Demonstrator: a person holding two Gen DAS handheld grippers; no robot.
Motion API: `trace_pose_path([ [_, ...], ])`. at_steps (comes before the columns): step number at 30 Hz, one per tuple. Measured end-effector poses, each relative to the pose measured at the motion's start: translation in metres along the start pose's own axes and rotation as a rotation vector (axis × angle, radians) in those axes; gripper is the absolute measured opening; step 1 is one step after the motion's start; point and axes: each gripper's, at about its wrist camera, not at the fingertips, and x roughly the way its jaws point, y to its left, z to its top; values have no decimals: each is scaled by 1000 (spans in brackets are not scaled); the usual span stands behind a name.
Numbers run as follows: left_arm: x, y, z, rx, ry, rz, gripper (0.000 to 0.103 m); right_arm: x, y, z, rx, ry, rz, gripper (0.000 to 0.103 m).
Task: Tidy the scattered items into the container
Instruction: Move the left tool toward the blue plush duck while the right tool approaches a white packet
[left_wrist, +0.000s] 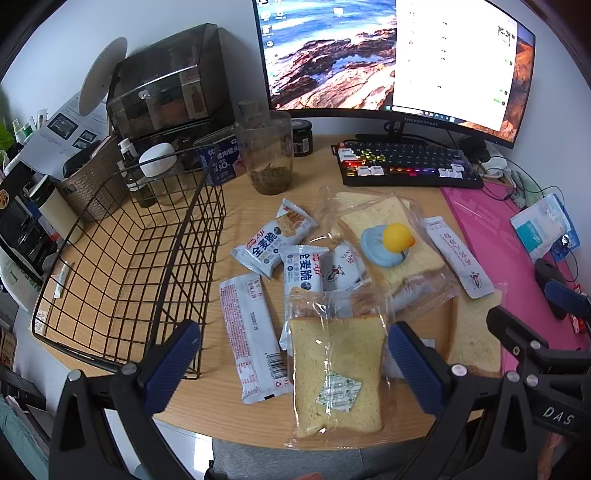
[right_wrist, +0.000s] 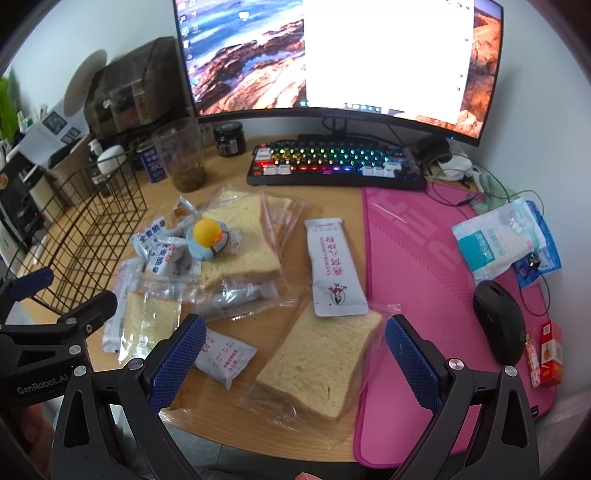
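The bagged bread slice (left_wrist: 336, 373) lies on the surface just beside the wire basket (left_wrist: 122, 258), under the left gripper (left_wrist: 295, 365) with fingers spread wide and empty; being light, soft and slippery-wrapped, it probably wants a gentle hold across its edges.

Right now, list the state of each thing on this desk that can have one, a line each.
Left gripper: open, holding nothing.
Right gripper: open, holding nothing.
Black wire basket: upright, almost empty.
Bagged bread slice nearest the left gripper: flat on the desk, outside the basket.
Yellow-headed toy duck: sitting on another bagged bread slice.
Clear plastic cup: upright, dregs at the bottom.
Curved monitor: switched on.
Black keyboard: backlit.
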Motion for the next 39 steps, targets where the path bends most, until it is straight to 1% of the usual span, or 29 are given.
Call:
trace_pose_path([
  [3, 0, -1, 0, 4, -1, -4, 102, -1, 1, 0, -1, 1, 6, 100],
  [6, 0, -1, -1, 10, -2, -6, 102, -1, 2, 1, -10, -1, -5, 100],
  [7, 0, -2, -1, 19, -2, -15, 102, 0, 3, 1, -10, 1, -4, 100],
  [9, 0, -1, -1, 72, -3, -61, 102, 1, 2, 1, -5, 3, 4, 100],
  [22, 4, -2, -1, 71, 4, -59, 102, 5, -4, 1, 11, 5, 5, 100],
  [26, 9, -5, 3, 77, 3, -72, 102, 8, -7, 2, 14, 3, 8, 100],
  [29, 13, -12, 11, 82, -8, -119, 102, 10, -14, 2, 29, -6, 18, 100],
  [32, 20, -27, 21, 126, -18, -154, 102, 12, -22, 4, 47, -14, 32, 100],
  [36, 37, -53, 33, 203, -27, -139, 102, 17, -36, 6, 72, -28, 40, 100],
  [39, 56, -63, 41, 206, 0, -147, 102, 26, -47, 7, 91, -22, 48, 100],
])
